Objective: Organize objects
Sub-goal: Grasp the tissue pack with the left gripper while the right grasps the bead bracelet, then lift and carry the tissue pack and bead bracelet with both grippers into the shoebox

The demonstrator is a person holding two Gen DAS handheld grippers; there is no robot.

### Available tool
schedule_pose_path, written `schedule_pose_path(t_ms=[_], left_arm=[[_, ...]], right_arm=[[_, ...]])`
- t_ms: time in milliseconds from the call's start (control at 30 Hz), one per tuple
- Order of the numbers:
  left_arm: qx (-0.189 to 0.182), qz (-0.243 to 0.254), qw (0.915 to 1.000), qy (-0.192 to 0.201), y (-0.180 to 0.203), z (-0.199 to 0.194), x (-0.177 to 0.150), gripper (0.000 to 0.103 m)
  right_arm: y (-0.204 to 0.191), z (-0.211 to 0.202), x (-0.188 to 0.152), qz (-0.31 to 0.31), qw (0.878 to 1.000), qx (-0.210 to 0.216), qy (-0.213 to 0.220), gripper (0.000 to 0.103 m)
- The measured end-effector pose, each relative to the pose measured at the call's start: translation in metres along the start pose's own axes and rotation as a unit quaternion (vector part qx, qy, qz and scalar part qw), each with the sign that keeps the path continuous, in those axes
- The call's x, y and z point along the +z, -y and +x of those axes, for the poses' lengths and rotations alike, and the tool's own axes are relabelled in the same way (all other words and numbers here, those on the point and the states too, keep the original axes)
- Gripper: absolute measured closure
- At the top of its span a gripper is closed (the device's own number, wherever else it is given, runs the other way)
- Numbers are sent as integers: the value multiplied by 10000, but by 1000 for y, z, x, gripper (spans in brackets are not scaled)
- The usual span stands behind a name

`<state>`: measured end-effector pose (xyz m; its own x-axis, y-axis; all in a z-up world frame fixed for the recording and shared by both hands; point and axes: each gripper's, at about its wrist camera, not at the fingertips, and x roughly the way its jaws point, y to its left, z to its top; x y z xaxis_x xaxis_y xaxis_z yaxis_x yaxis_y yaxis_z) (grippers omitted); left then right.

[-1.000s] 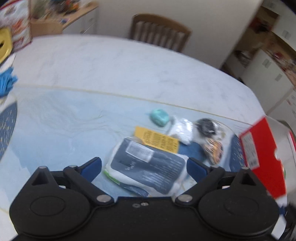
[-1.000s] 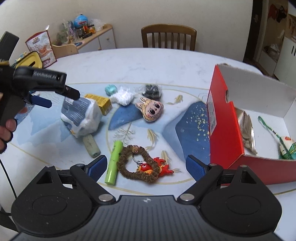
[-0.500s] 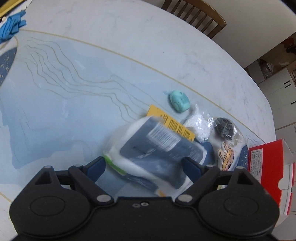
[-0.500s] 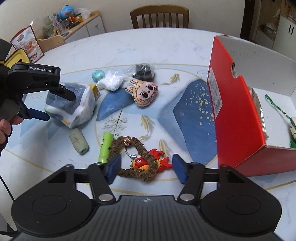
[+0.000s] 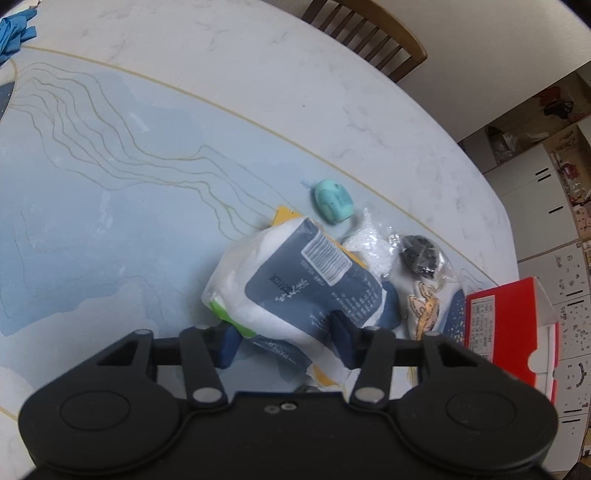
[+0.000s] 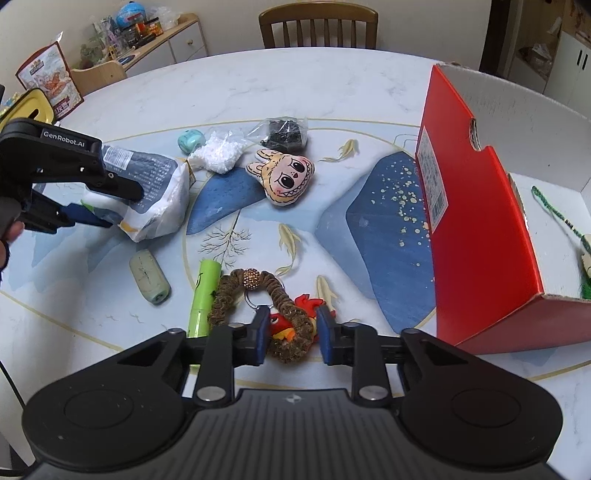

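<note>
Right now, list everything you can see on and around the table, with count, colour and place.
tissue pack: one, white and navy, left, in left gripper
red box: one, open, right
plush face: one, tan, centre
braided keyring: one, brown with red charm, near edge
green tube: one, beside keyring
pale green roll: one, left of tube
teal lump: one, far left
white bag: one
black bag: one
chair: one, wooden, behind
left gripper: shut
right gripper: around keyring

glossy plastic tissue pack (image 5: 295, 280); cardboard box (image 6: 480, 206)
</note>
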<state>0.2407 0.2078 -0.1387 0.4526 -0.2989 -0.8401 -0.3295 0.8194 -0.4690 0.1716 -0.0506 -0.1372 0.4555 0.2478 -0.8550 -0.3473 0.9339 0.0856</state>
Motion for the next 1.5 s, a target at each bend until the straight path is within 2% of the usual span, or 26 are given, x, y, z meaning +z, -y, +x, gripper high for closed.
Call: schedule_pose_path(t_ms=[33, 100, 200, 600, 700, 933, 1000, 1133, 1500], left_arm=[[-34, 10, 10000, 33, -1, -1, 0, 60], [-96, 40, 9999, 102, 0, -3, -1, 70], [-188, 114, 9996, 193, 1, -8, -2, 76], [-384, 754, 9949, 548, 24, -31, -12, 93], [-497, 740, 9945, 555, 26, -35, -14, 94], [-558, 735, 9944, 514, 25, -31, -19, 94], [-548, 708, 9948, 490, 23, -29, -21, 94], [-564, 678, 9948, 510, 22, -30, -22, 94], [-555, 666, 9949, 506, 23, -28, -22, 94]], right_arm=[[-1, -1, 0, -10, 10000, 13, 16, 85], [-3, -4, 0, -46, 10000, 4, 70, 87], [-5, -8, 0, -115, 9998, 23, 130, 91], [-6, -42, 5, -118, 9985, 227, 478, 96], [-6, -52, 5, -300, 9977, 223, 574, 96], [-3, -44, -4, -428, 9978, 380, 341, 94], [-4, -38, -5, -477, 9979, 342, 272, 91], [-5, -23, -6, -548, 9981, 229, 164, 73], [1, -1, -4, -399, 9991, 72, -110, 73]])
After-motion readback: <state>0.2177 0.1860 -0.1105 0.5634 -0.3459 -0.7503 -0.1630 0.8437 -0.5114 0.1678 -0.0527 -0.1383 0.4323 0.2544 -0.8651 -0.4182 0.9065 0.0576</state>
